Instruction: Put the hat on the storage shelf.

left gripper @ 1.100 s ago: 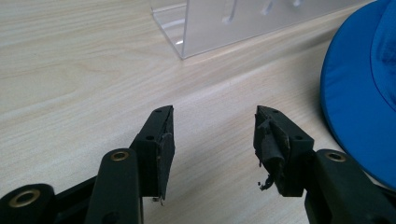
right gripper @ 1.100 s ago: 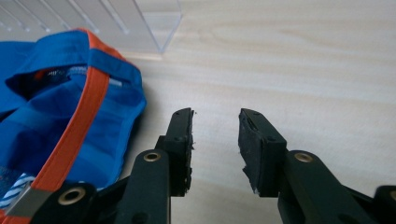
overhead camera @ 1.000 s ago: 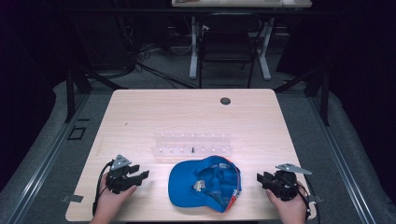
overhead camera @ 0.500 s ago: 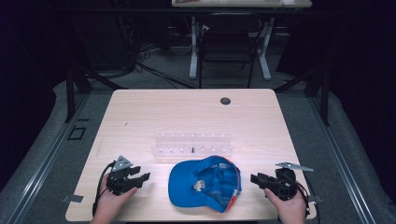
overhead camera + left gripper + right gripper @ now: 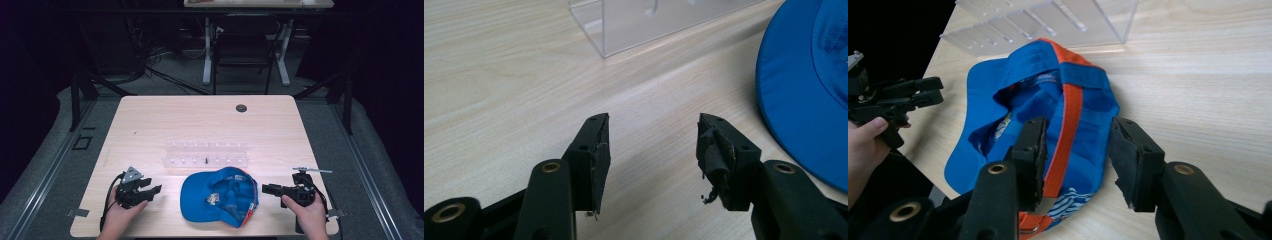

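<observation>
Right claw (image 5: 1075, 152) just been opening, nothing gripped, aimed at blue cap (image 5: 220, 200) rear strap; left claw (image 5: 651, 145) apart, empty; advise pinching orange band squarely, steadying brim on bench (image 5: 200, 125).

Table (image 5: 200, 125) evenly lit, surroundings dark; high view soft; gripper views sharp, near jaws slightly blurred

Clear acrylic rack (image 5: 206, 154) — black grommet (image 5: 241, 108)

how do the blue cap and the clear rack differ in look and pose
The blue cap is soft, opaque cloth with orange trim, lying upside down near the table's front edge; the clear rack is rigid, see-through plastic, set farther back. The cap is rounded, the rack long and straight-edged. Both rest on the wooden table, untouched.
</observation>
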The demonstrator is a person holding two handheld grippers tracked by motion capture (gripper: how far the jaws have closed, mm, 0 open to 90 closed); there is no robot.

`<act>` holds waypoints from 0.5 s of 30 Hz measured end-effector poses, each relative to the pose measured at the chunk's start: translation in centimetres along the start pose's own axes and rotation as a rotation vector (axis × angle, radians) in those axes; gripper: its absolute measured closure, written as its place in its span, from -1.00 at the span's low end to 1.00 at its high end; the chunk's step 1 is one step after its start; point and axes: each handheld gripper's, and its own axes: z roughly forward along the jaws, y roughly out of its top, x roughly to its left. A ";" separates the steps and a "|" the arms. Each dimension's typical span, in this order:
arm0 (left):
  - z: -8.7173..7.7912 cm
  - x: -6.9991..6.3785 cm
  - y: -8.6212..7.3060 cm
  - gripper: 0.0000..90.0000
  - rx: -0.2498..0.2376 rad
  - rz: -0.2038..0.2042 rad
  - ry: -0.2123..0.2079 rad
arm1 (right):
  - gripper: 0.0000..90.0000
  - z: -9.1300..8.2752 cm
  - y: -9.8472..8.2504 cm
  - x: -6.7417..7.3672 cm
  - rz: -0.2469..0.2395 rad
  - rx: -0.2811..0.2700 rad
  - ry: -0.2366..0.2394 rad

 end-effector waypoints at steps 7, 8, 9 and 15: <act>0.1 -0.1 0.0 0.06 -0.006 0.001 -0.002 | 0.26 1.8 0.1 0.5 -0.009 0.061 0.002; 0.1 0.0 0.0 0.05 -0.005 0.001 -0.001 | 0.26 2.1 0.1 0.6 -0.011 0.071 0.003; 0.1 0.0 0.0 0.05 -0.005 -0.001 0.000 | 0.26 2.3 0.1 0.7 -0.013 0.082 0.003; 0.2 0.0 0.1 0.05 -0.005 0.000 -0.002 | 0.28 3.5 0.3 0.7 -0.015 0.133 -0.004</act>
